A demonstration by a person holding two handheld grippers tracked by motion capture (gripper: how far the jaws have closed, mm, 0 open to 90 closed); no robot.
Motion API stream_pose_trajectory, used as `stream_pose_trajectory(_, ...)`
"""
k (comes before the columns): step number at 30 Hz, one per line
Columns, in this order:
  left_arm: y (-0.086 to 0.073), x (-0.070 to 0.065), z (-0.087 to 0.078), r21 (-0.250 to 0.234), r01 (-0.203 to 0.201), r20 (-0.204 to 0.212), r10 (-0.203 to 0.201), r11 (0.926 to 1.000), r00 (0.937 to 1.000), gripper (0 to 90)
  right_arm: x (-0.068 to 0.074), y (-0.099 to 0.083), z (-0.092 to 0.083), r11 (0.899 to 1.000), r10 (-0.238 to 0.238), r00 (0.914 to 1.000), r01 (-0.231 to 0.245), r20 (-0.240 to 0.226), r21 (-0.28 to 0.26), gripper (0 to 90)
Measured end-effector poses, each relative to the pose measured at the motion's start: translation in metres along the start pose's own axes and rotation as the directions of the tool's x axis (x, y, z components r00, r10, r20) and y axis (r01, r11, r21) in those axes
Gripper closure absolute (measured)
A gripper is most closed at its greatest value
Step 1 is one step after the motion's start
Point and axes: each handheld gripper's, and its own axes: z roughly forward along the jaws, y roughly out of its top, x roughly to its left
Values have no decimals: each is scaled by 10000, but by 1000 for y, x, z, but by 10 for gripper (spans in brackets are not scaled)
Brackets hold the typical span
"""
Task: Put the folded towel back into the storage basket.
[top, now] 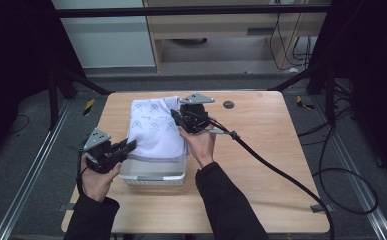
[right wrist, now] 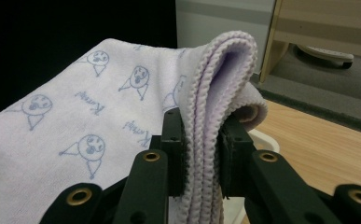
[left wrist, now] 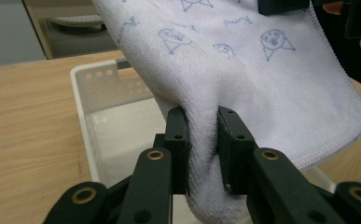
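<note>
Your left gripper [left wrist: 201, 154] and right gripper [right wrist: 201, 158] each clamp an edge of the printed lilac towel [top: 155, 127], held folded above the white perforated basket [top: 153, 176]. Lowering and release appear outstanding.

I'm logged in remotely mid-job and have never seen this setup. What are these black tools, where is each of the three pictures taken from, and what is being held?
There is no robot arm here. A person stands at a wooden table and holds a hand tool with two black jaws in each hand: the left gripper and the right gripper.

The high view looks down from above the person's side. The other two pictures come from cameras riding on each gripper, looking along its jaws.

On the table sits a white perforated basket. A pale lilac towel, printed with small blue doodles, is stretched over it. Both grippers are shut on the towel: the left gripper view shows a bunched part pinched, the right gripper view a folded edge pinched.
</note>
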Motion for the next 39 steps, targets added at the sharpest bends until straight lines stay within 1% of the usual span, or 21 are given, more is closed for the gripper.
stream_pose_trajectory(7,-8,6,3,249,17,-120,-14,9997,9999,747,2,-8,11,9998,29,10000,-28,-43,207,753)
stream_pose_trajectory(11,-13,10,8,490,43,-214,-33,9988,9998,747,4,-15,21,9992,19,10000,-19,7,391,753)
stream_pose_trajectory(17,-18,13,11,647,106,-286,-88,9978,9996,747,4,-20,28,9989,77,10000,-75,-45,462,752)
stream_pose_trajectory(20,-23,15,16,891,62,-404,-26,9960,9992,747,5,-25,34,9980,118,9999,-116,-27,615,752)
stream_pose_trajectory(22,-25,17,18,972,81,-437,-39,9952,9990,747,5,-27,37,9977,47,10000,-47,-7,676,751)
stream_pose_trajectory(26,-28,19,21,1092,102,-503,-47,9940,9987,747,6,-33,44,9970,51,10000,-52,7,775,751)
stream_pose_trajectory(28,-31,21,23,1242,103,-537,-36,9922,9986,747,6,-35,46,9962,65,10000,-68,28,873,750)
stream_pose_trajectory(35,-36,20,28,1452,91,-612,-2,9894,9981,746,7,-42,52,9945,-95,9999,81,121,1042,748)
stream_pose_trajectory(39,-38,21,31,1588,65,-675,43,9873,9977,746,7,-44,54,9936,-86,9998,68,156,1130,746)
